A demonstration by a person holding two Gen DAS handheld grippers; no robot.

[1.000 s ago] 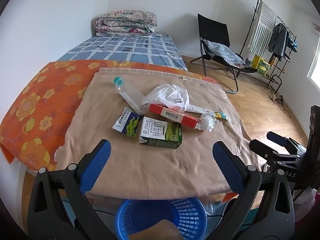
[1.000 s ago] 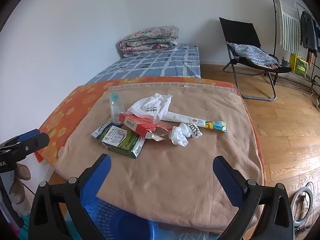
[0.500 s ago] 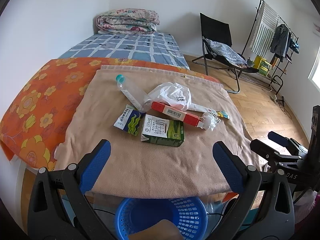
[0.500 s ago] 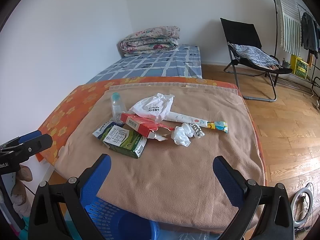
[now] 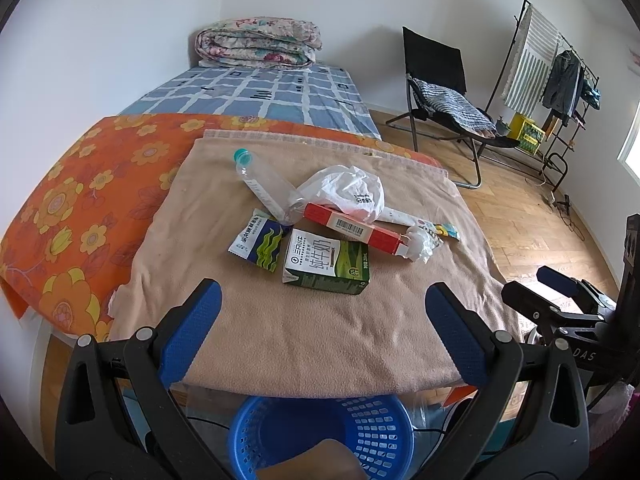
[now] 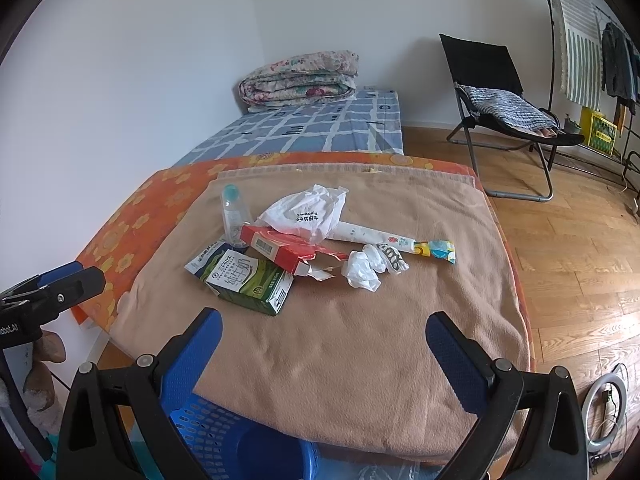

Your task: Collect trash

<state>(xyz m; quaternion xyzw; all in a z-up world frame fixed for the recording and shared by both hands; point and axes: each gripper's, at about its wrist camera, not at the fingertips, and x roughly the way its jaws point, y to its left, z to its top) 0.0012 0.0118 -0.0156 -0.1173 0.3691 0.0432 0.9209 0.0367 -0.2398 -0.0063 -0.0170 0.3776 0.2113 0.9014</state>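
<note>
A pile of trash lies on a tan blanket (image 5: 312, 332): a green milk carton (image 5: 326, 267), a red box (image 5: 354, 228), a clear bottle (image 5: 266, 188), a white plastic bag (image 5: 348, 194), a green-white sachet (image 5: 260, 246), a crumpled tissue (image 5: 420, 242) and a long wrapper (image 6: 396, 238). The carton (image 6: 250, 282) and tissue (image 6: 364, 272) also show in the right wrist view. A blue basket (image 5: 320, 436) stands below the blanket's near edge. My left gripper (image 5: 320, 328) and right gripper (image 6: 322, 340) are both open and empty, short of the pile.
An orange flowered sheet (image 5: 80, 200) and a blue checked mattress (image 5: 260, 96) with a folded quilt (image 5: 260, 42) lie beyond. A black folding chair (image 5: 444, 96) and a clothes rack (image 5: 552, 68) stand on the wooden floor at right.
Both grippers have moved slightly forward toward the pile, which looks a little nearer. Both stay open.
</note>
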